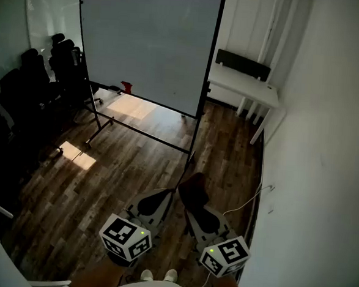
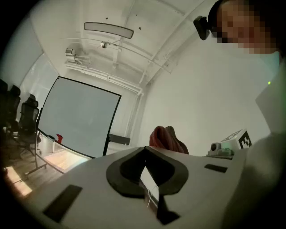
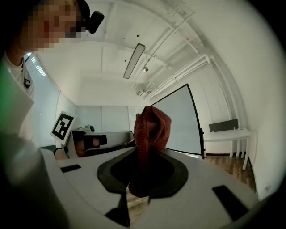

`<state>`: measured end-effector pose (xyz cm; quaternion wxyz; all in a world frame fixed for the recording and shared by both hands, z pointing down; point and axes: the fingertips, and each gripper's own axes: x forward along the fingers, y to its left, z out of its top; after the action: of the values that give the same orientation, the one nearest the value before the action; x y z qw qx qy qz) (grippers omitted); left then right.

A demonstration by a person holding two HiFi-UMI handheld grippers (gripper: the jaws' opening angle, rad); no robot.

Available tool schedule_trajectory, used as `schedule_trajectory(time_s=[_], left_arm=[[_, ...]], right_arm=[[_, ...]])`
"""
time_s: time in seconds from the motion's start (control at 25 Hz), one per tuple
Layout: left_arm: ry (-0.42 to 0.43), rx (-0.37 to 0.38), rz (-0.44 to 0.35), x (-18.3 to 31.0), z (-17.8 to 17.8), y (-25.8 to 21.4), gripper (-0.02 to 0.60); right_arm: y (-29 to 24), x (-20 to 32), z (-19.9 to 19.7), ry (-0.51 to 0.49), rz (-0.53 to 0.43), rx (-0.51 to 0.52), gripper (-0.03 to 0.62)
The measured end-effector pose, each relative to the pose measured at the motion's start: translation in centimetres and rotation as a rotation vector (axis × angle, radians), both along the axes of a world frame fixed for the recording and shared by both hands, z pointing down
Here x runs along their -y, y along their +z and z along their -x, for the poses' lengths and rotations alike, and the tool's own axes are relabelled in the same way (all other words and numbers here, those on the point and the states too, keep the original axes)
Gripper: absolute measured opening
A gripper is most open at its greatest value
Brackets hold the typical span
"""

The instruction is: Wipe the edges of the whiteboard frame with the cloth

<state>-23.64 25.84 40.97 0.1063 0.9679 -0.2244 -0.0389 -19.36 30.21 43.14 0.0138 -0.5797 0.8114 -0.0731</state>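
Lower centre of the head view: left tongs (image 1: pixel 168 195), pressed together, nothing held. Just beside them: right tongs (image 3: pixel 142 153), clamped on the reddish cloth (image 3: pixel 152 127), which is bunched upright above the tips. Beneath: wooden floor (image 1: pixel 103 183). Upper centre, well apart: whiteboard (image 1: pixel 146 45), dark-framed, on a stand. Upper right: white table (image 1: pixel 247 89), set by the wall.

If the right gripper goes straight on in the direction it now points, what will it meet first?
Probably the right side of the whiteboard frame, near its foot. The right gripper, shut on the cloth, aims at it across bare floor; depth is unclear.
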Motion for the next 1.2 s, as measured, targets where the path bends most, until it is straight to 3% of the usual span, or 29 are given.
schedule_trajectory(time_s=[0.32,0.76,1.2], left_arm=[[0.003,-0.004,-0.003,-0.1,-0.1,0.0,0.009],[-0.008,-0.017,-0.005,0.4,0.4,-0.6,0.009],[-0.011,-0.018,-0.021,0.1,-0.8,-1.4,0.009]], right_arm=[[-0.4,0.0,0.3,-0.008,-0.009,-0.004,0.067],[-2.7,-0.9,-0.7,-0.023,-0.042,0.209,0.072],[-3.6,-1.3,-2.1,-0.043,-0.062,0.268,0.072]])
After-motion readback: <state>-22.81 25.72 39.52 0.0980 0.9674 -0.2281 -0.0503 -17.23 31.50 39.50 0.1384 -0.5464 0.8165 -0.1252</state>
